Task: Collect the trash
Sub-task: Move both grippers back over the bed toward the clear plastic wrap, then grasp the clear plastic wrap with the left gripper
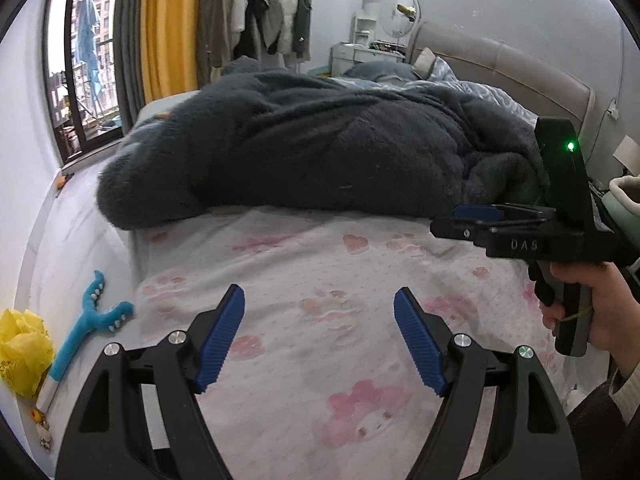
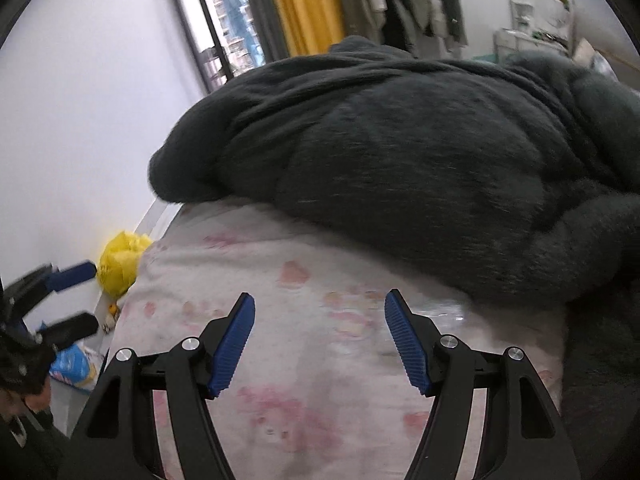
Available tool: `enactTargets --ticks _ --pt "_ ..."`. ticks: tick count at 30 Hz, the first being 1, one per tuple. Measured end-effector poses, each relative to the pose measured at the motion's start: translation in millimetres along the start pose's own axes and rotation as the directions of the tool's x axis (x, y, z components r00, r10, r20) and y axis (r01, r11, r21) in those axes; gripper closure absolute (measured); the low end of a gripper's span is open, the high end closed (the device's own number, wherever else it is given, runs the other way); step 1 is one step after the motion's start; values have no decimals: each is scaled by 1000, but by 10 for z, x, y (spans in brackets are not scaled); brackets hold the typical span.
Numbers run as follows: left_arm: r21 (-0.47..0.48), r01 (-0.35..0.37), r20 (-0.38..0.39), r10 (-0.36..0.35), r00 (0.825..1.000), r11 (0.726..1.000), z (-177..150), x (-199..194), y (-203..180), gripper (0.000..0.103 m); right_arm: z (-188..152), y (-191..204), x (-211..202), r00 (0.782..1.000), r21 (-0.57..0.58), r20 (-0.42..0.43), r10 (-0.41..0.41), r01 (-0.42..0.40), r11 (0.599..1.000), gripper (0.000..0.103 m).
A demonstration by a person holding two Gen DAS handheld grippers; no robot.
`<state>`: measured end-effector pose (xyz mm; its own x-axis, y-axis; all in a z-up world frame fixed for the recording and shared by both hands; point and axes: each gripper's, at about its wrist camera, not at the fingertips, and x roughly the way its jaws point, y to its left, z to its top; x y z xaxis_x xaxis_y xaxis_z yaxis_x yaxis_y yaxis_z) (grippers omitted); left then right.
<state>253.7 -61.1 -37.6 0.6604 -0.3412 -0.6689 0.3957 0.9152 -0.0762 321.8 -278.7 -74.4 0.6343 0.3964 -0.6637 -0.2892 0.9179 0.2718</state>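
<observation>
Your two grippers, left [image 1: 319, 334] and right [image 2: 320, 338], both stand open and empty above one pink-printed cotton sheet [image 1: 320, 264]. Each has two ribbed blue pads [image 1: 222, 340]. One fluffy dark blanket [image 1: 304, 148] lies heaped at 12 o'clock. One crumpled yellow plastic bag [image 1: 22, 350], the trash, sits at 9 o'clock beside one teal Y-shaped brush [image 1: 90, 320].
</observation>
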Motion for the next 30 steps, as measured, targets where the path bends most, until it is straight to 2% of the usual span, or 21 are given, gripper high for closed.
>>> enactTargets --ticks 11,17,21,22,25,30 --pt "137 83 -48 -77 996 987 134 591 -642 24 96 -653 -79 998 155 51 35 -42 987 35" --pt "139 142 -75 -133 988 980 192 885 -906 24 10 -1029 28 993 281 35 116 -121 952 43" --pt "152 169 -94 -156 983 974 175 1075 -1045 24 -31 -1150 98 985 326 22 169 -167 931 49" --pt "156 171 -99 -157 983 973 171 1121 -1071 25 -40 -1176 113 984 334 19 178 -174 927 51" --pt "163 176 -120 -158 980 971 165 1235 -1132 37 -83 -1255 148 978 360 9 207 -196 912 57" --pt "157 193 -155 -168 973 969 148 1433 -1200 43 -124 -1181 253 972 363 -23 234 -210 908 64"
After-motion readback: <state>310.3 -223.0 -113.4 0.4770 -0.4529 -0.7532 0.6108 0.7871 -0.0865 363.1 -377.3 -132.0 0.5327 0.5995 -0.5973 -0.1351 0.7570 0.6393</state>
